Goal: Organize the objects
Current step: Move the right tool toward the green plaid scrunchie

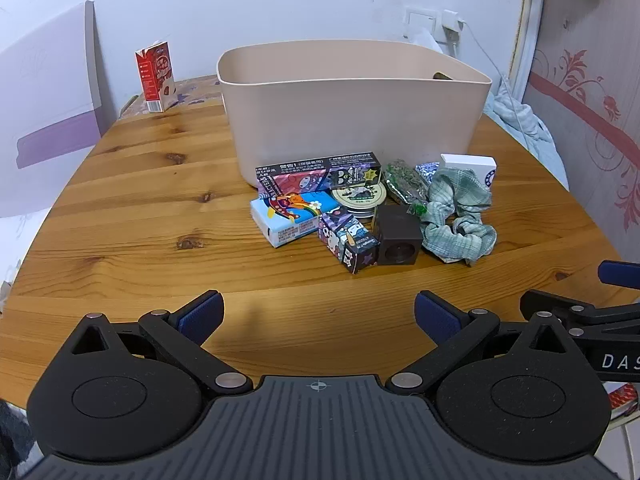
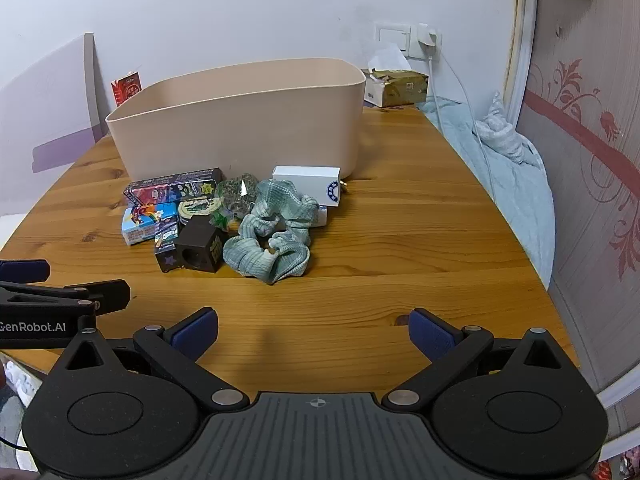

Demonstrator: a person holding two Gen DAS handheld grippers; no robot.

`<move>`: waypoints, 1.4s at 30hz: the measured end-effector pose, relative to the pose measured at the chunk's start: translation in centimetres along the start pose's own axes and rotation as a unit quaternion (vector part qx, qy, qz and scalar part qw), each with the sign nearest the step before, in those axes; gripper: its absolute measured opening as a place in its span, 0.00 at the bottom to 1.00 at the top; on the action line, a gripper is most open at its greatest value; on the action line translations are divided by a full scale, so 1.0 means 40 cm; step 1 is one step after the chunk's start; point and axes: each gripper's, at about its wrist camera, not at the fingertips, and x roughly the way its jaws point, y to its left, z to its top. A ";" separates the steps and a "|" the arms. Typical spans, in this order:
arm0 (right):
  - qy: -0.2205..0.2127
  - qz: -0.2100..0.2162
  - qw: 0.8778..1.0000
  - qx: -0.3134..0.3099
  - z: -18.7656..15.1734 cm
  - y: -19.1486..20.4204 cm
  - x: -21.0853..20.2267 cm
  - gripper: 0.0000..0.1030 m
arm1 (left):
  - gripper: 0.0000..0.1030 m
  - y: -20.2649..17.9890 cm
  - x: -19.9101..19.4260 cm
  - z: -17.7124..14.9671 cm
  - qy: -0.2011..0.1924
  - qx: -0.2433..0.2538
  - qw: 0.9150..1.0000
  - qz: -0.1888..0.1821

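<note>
Left wrist view: left gripper (image 1: 319, 314) held over the near edge of a wooden table (image 1: 132, 216), jaws spread wide, nothing between the blue pads. Straight ahead, a heap of small things: a blue packet (image 1: 290, 216) at its left, a long dark printed box (image 1: 320, 174) behind that, a round tin (image 1: 359, 196), a small cartoon box (image 1: 348, 242) nearest the pads, a dark cube (image 1: 398, 240) just right of it, a crumpled green checked cloth (image 1: 460, 216) further right, a white box (image 1: 470, 166) behind the cloth. Beyond the heap, touching its back, a beige tub (image 1: 352, 116). Far ahead to the left, a red carton (image 1: 156, 76) upright, well apart. At the right edge, part of the right gripper (image 1: 592, 312).

Right wrist view: right gripper (image 2: 313, 332) also over the near table edge, jaws spread wide and empty. Heap ahead and to the left: cloth (image 2: 276, 236) closest to centre, cube (image 2: 198, 250) left of it, blue packet (image 2: 148, 220) further left, white box (image 2: 308, 184) behind the cloth. Tub (image 2: 240, 128) behind, up and left. Pale blue bedding (image 2: 512, 176) off the table's right side. Left gripper (image 2: 60, 300) poking in at the left edge.
</note>
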 end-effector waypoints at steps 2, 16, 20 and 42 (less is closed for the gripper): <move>-0.003 -0.001 1.000 0.000 0.002 -0.002 -0.004 1.00 | 1.00 -0.002 0.000 0.000 -0.001 0.000 1.000 0.000; 0.003 0.007 1.000 -0.002 0.000 -0.005 0.008 1.00 | 1.00 -0.012 -0.008 -0.001 -0.002 0.001 1.000 -0.008; 0.003 0.007 1.000 0.000 0.002 -0.008 0.009 1.00 | 1.00 -0.013 -0.008 0.000 -0.001 0.001 1.000 -0.007; 0.021 0.021 0.999 0.013 0.032 -0.027 0.071 1.00 | 1.00 0.021 0.064 0.040 0.024 -0.026 0.999 0.001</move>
